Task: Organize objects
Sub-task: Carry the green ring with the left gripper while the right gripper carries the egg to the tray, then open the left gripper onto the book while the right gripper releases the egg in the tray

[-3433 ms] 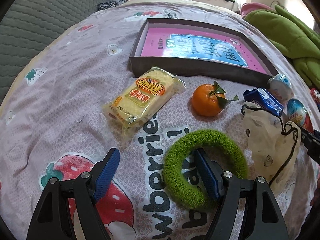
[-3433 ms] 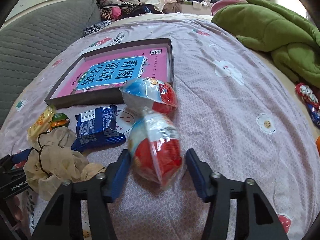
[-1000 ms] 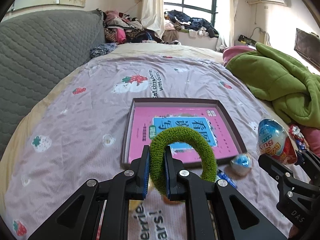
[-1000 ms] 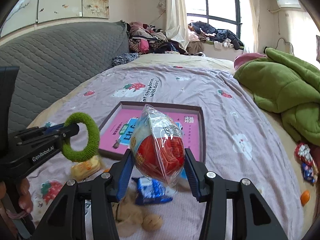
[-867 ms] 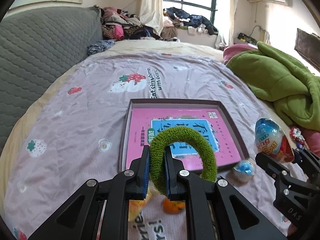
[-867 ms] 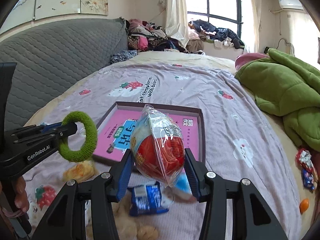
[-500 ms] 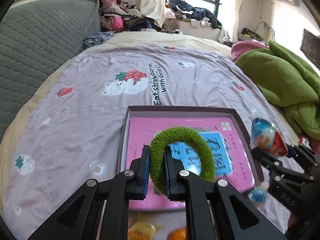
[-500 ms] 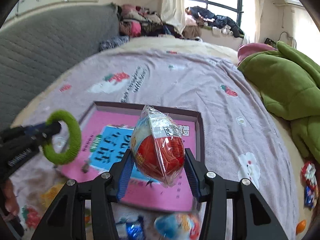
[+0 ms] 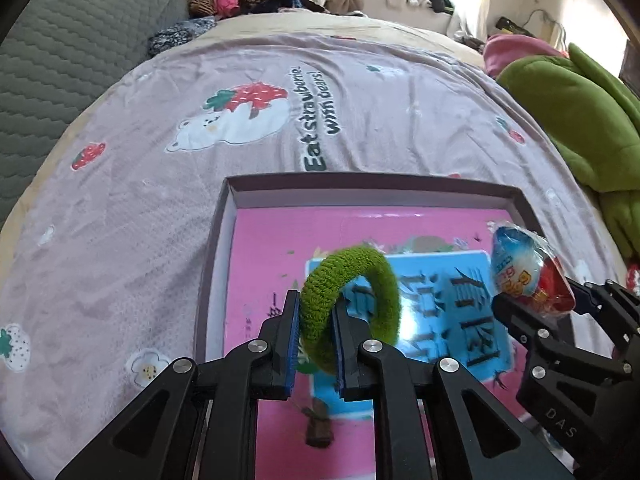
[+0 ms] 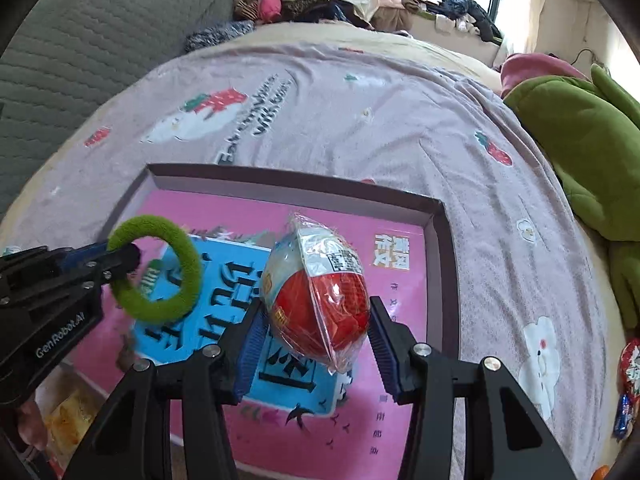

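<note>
My left gripper [image 9: 316,316] is shut on a fuzzy green ring [image 9: 352,308] and holds it in the air over the shallow dark box [image 9: 216,248] with a pink and blue printed bottom. The ring also shows in the right wrist view [image 10: 156,268]. My right gripper [image 10: 316,332] is shut on a wrapped red, white and blue toy egg [image 10: 320,300], held above the right half of the same box [image 10: 440,256]. The egg also shows in the left wrist view [image 9: 524,276], at the right edge of the box.
The box lies on a mauve bed sheet [image 9: 132,208] with strawberry and bear prints. A green blanket [image 10: 580,152] is heaped to the right. A yellow snack packet [image 10: 72,416] lies near the box's front left. A grey quilted headboard [image 9: 60,60] stands at the left.
Both grippers have moved forward and down over the box, each still holding its object. The box now fills the lower part of both views.
</note>
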Demonstrator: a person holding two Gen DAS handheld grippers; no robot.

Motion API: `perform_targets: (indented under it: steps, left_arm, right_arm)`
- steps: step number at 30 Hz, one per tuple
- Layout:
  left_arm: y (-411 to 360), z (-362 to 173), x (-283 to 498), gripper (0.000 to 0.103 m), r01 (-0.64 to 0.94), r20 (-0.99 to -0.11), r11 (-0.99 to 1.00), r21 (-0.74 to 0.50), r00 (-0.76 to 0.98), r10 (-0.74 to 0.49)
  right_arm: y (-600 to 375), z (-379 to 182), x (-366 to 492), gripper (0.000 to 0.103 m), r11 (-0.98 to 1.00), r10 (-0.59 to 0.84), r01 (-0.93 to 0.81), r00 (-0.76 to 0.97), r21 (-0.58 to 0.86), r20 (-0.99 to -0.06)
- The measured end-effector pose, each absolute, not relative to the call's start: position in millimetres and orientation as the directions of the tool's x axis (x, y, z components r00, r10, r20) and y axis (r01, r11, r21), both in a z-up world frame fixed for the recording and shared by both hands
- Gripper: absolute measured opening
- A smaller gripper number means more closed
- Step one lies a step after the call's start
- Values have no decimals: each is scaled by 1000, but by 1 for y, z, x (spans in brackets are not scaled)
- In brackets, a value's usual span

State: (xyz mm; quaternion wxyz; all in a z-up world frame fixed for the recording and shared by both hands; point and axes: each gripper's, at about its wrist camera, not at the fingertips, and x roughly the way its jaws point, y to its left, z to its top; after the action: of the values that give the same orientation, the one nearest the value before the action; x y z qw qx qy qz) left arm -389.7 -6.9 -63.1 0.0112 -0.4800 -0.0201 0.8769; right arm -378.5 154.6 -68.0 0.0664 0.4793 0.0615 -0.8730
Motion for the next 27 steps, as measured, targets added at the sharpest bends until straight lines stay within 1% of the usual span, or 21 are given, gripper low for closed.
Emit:
perform_targets:
  steps: [2,6,8,10,12,14,15,16,18,20,23,27]
  left_arm:
    - [-9,-69,-394,16,3,-851,-999,-50,-523,41]
    - [-12,-77,-399,16,11,-860,-999,-44,-510,32]
    - [-14,-79,-400,18,12,-863,-999,-53,-503,39]
    - [-14,-80,-400,27,16,-869,-999,-48,-494,34]
    - [-16,-81,-401,30,27,-870,-999,-38,-493,20]
    - [-19,-80,-400,35,35,-868,-998,-44,-496,21]
    - [-20,-80,-399,42,38,-868,-998,-48,-495,23]
    - [-22,-79,-399,46,36,-871,-998,-55,-490,30]
    - [-23,-75,-396,47,37,-869,-997,-62,-493,36]
    - [-26,-69,-392,47,45,-862,-997,-58,-507,27]
    - [-27,-58,-386,48,56,-855,-997,-47,-518,12]
    - [-28,-42,-375,48,62,-848,-998,-20,-529,-16]
  right_arm:
    - [153,-72,-383,50,-983,-34,173,-520,-66,-854]
    - [155,-84,-392,50,-987,-48,160,-473,-32,-880]
    - [154,-87,-393,50,-987,-34,157,-465,-45,-884]
    - [152,-89,-393,50,-986,-24,160,-466,-57,-884]
    - [152,-92,-394,50,-986,-15,153,-450,-61,-893]
    - [151,-91,-394,51,-985,-4,153,-456,-74,-890]
    - [150,-89,-393,51,-983,5,159,-465,-89,-885]
    - [149,-86,-392,51,-982,12,163,-475,-101,-880]
    - [152,-82,-392,52,-983,0,159,-481,-87,-877]
    - [156,-77,-392,56,-987,-11,148,-473,-67,-881]
    - [157,-67,-388,57,-985,2,147,-502,-88,-865]
    - [160,-53,-381,57,-988,-30,146,-507,-52,-861]
